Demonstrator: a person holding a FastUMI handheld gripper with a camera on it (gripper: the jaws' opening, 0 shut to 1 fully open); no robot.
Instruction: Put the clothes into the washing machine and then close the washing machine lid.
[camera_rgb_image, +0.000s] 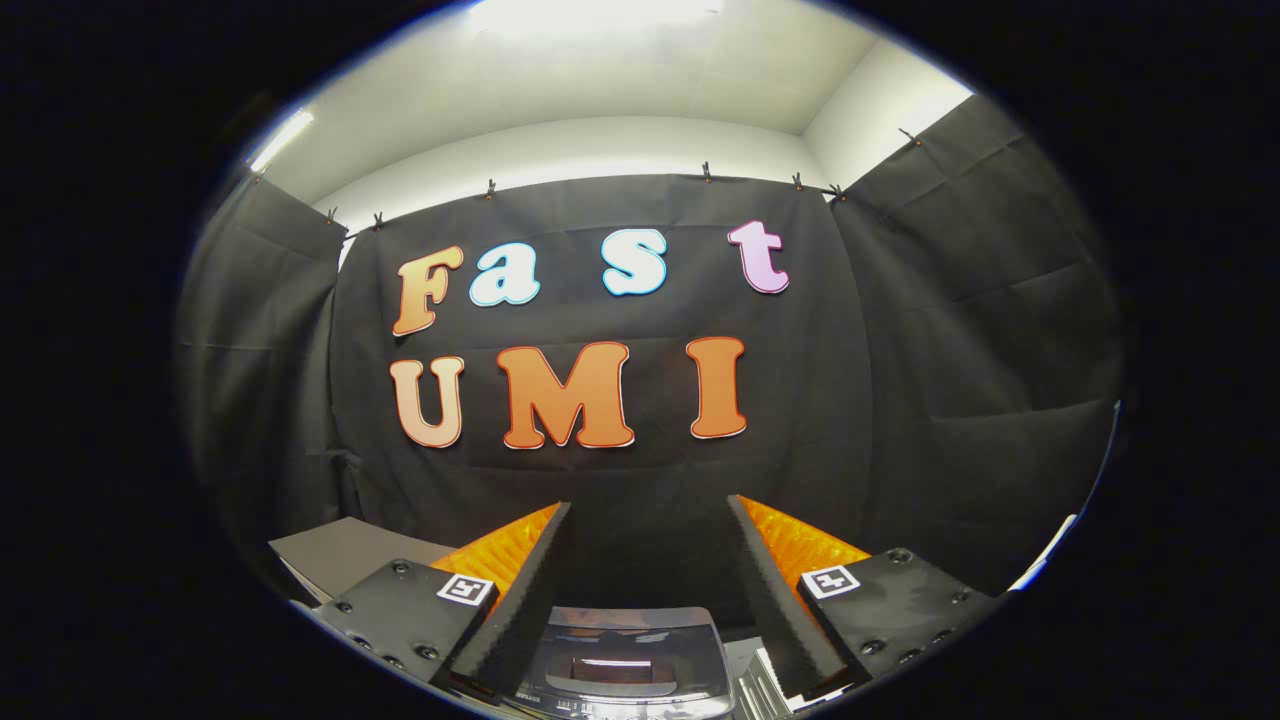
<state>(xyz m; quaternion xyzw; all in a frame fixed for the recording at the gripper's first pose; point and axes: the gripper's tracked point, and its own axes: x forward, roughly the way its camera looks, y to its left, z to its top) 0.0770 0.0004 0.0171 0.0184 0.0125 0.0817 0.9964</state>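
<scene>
So, gripper (650, 570) up high, fingers spread wide, nothing in them | I've got the washing machine (625, 665) low between the fingers, glossy lid (628, 640) looks down | grey box (345, 555) just past left finger

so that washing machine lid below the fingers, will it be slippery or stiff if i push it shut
Probably stiff: the washing machine lid looks like one rigid dark panel. Likely slippery too, since its glossy surface mirrors the lights. It seems to lie flat already, though little of it shows. The hand-held gripper is open, its fingers apart above the lid, touching nothing.
</scene>
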